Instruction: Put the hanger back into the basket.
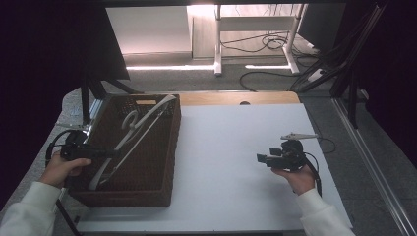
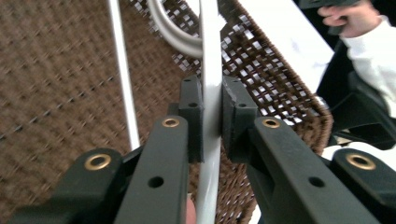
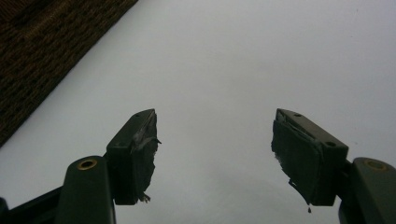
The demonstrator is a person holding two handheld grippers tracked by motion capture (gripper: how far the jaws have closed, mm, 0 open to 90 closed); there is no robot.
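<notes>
While the left tool (image 2: 212, 121) pinched the white hanger (image 2: 211, 56) inside the basket (image 1: 169, 147), lifting out remained; the right tool (image 3: 215, 149) waited, wide apart.

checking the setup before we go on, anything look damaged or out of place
The right gripper has frayed, peeling pads. The white hanger lies aslant in the basket, one end poking over its rim, clamped by the left gripper.

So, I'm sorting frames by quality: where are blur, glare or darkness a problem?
High view: dark sides, bright floor glare behind the table. Left gripper view: basket weave soft, white hanger glossy. Right gripper view: dim, slightly soft at the fingers.
</notes>
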